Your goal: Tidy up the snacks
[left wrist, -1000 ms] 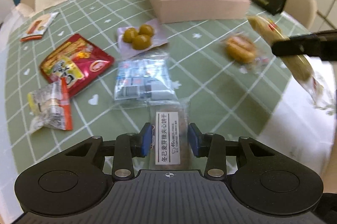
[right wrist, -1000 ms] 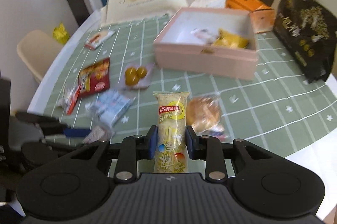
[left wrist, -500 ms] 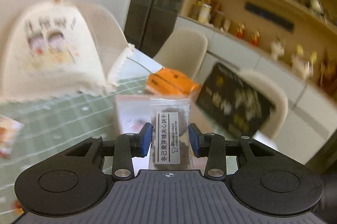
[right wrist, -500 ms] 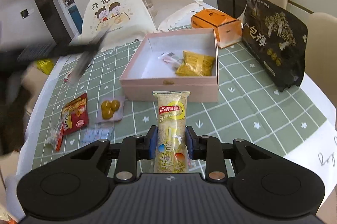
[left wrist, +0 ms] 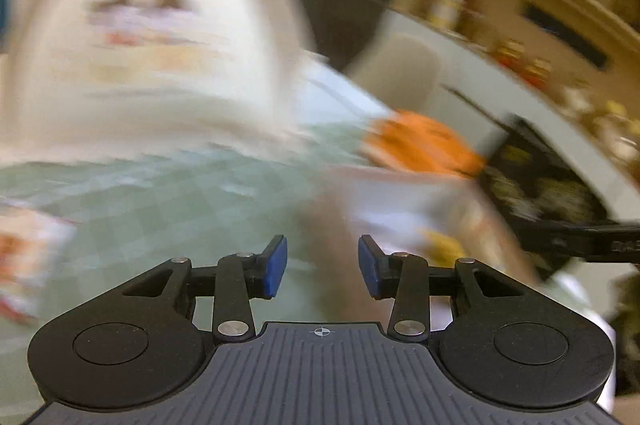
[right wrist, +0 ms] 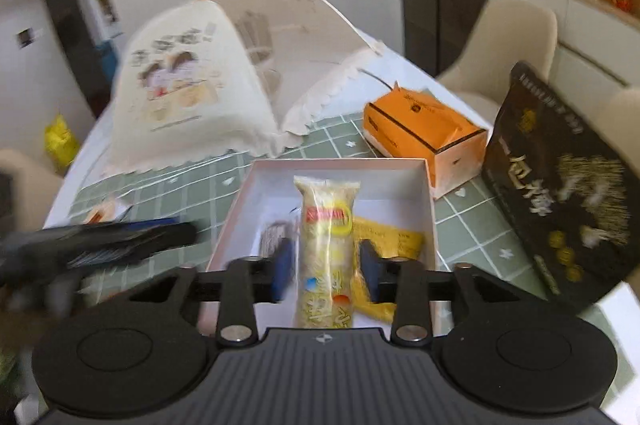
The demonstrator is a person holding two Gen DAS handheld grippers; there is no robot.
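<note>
Two grippers working over the pink box (right wrist: pixel 428 193) at once. Right gripper (right wrist: pixel 325 267) hovering above the box's open top, jaws opening, pads already standing clear of the long yellow snack pack (right wrist: pixel 326 249) lying between them. Pack's long axis running straight away from the jaws, toward the box's far wall, its far end over the white floor of the box. Sitting beside it inside: a yellow packet (right wrist: pixel 390 241) to the right, a small dark packet (right wrist: pixel 272 235) to the left. Left gripper (left wrist: pixel 322 271) jaws parted with nothing between them; badly blurred view, so cannot tell how near the box it is. Showing in the right view as a dark smear just left of the box. Judging the right hand far the better placed for this drop. Crowding the box on the right: orange carton (right wrist: pixel 420 129) and black bag (right wrist: pixel 560 193). Open green tablecloth (right wrist: pixel 132 197) on the left, giving room for pulling back.
</note>
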